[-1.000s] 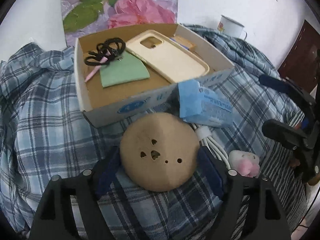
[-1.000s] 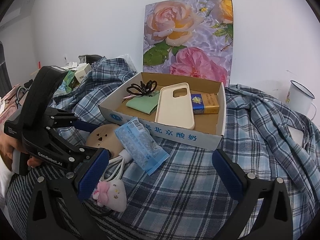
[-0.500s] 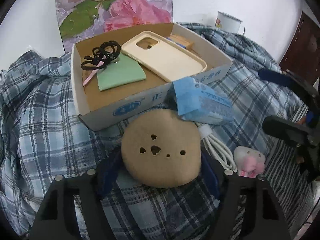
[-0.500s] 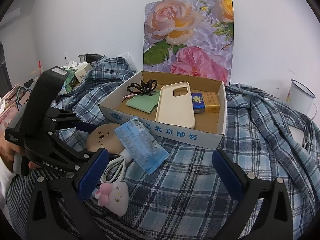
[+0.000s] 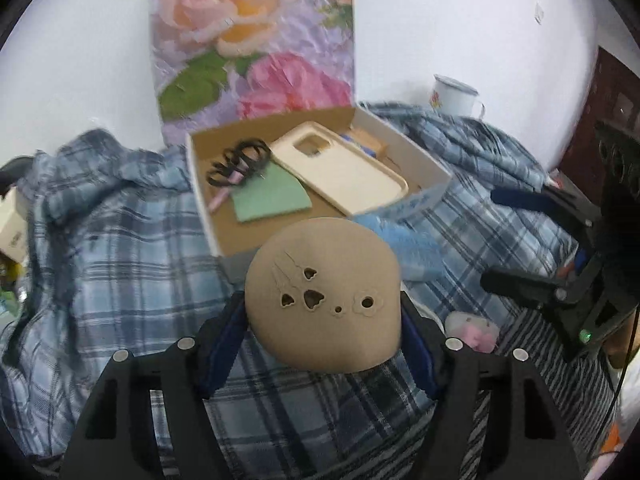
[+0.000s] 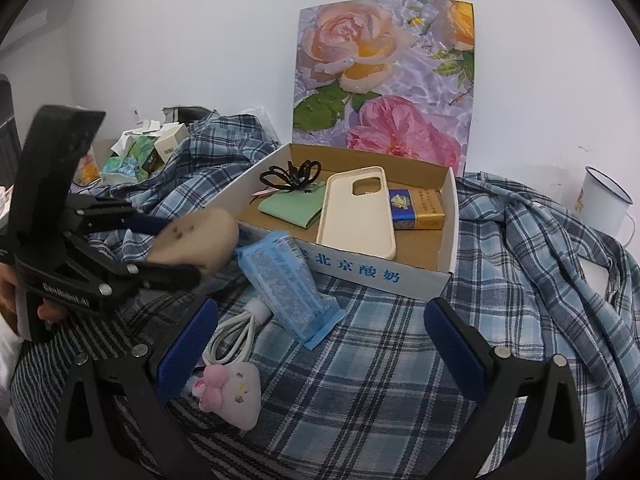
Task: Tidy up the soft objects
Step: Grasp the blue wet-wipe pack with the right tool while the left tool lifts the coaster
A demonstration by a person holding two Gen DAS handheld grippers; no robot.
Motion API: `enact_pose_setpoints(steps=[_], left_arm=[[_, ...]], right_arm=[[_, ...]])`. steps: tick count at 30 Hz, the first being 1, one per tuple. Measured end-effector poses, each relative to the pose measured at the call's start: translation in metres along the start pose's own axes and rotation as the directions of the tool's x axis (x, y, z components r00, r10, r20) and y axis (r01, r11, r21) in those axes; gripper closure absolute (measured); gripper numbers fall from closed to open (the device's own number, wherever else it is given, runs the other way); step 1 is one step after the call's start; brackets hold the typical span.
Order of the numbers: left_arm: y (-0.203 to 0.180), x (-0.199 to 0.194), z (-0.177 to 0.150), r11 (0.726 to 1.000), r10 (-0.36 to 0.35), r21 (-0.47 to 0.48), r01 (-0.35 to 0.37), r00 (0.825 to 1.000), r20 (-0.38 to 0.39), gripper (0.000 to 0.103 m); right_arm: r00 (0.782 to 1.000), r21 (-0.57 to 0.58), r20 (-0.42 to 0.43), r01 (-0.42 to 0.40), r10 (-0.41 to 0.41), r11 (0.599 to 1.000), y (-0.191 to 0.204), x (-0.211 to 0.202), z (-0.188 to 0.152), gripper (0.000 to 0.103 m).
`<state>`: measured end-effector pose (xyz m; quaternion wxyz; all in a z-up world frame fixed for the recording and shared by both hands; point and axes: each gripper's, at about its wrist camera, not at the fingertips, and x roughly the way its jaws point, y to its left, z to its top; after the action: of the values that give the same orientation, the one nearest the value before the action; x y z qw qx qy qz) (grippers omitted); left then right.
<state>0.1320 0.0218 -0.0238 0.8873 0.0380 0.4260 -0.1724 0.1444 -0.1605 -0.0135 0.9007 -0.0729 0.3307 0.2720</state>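
Observation:
A round tan felt pad (image 5: 324, 296) with small cut-out holes is pinched between the blue pads of my left gripper (image 5: 324, 320), which is shut on it and holds it in the air just in front of the cardboard box (image 5: 424, 160). The right wrist view shows the pad (image 6: 196, 236) tilted, to the left of the box. My right gripper (image 6: 320, 336) stands open over the plaid cloth with nothing between its fingers. A blue tissue pack (image 6: 288, 284), a coiled white cable (image 6: 236, 336) and a pink-and-white plush (image 6: 232, 392) lie beneath it at the left.
The box (image 6: 360, 276) holds a cream phone case (image 6: 356, 212), a green pouch (image 6: 292, 208), a black hair tie (image 6: 290, 174) and a blue-and-gold pack (image 6: 416, 210). A flower board (image 6: 384, 80) leans behind it. An enamel mug (image 6: 604, 200) stands far right; small boxes (image 6: 144, 152) clutter the far left.
My left gripper closed on the tan pad, lifted it off the cloth and carried it toward the box. The right gripper stayed still.

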Motion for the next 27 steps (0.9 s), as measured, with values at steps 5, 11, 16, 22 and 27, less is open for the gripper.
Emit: enact_pose_setpoints(steps=[5, 11, 16, 22, 27], left_arm=[[0.001, -0.023, -0.003, 0.999, 0.039, -0.014, -0.038, 0.993, 0.109, 0.03], [0.005, -0.036, -0.004, 0.997, 0.062, -0.05, -0.052, 0.974, 0.218, 0.03], [0.005, -0.027, -0.004, 0.996, 0.078, -0.065, -0.067, 0.977, 0.199, 0.03], [0.005, -0.025, -0.006, 0.992, 0.109, -0.082, -0.095, 0.974, 0.2, 0.03], [0.005, -0.025, -0.006, 0.991, 0.116, -0.082, -0.102, 0.973, 0.198, 0.03]], right_arm=[[1.0, -0.018, 0.002, -0.02, 0.02, 1.0, 0.004, -0.001, -0.001, 0.0], [0.999, -0.035, 0.003, -0.039, 0.039, 0.999, 0.007, 0.0, 0.0, 0.0], [0.999, -0.047, -0.042, -0.014, 0.012, 0.999, 0.011, 0.008, 0.003, 0.0], [0.991, -0.029, -0.12, -0.064, 0.06, 0.998, 0.014, 0.032, 0.016, 0.0], [0.982, 0.008, -0.178, -0.065, 0.066, 0.998, 0.01, 0.055, 0.023, 0.003]])
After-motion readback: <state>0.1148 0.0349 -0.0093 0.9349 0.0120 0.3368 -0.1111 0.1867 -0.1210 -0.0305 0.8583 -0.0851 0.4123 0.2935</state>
